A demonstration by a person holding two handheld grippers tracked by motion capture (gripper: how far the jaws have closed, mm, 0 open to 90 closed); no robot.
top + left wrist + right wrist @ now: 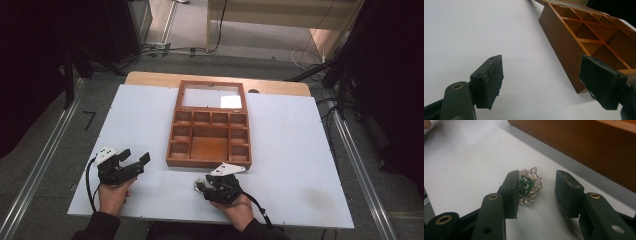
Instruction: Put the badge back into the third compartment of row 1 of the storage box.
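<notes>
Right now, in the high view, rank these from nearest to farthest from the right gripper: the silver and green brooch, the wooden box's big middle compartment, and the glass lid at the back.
1. Brooch: on the table between the right gripper's open jaws.
2. Big middle compartment: just beyond, inside the wooden box.
3. Glass lid: farthest, folded open at the box's far end.

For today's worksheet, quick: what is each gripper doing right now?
Left gripper: open, holding nothing.
Right gripper: open, jaws either side of the silver-and-green brooch, not clamped on it.

A silver brooch (530, 185) with a green centre lies on the white table, beside the open wooden box (210, 137).
</notes>
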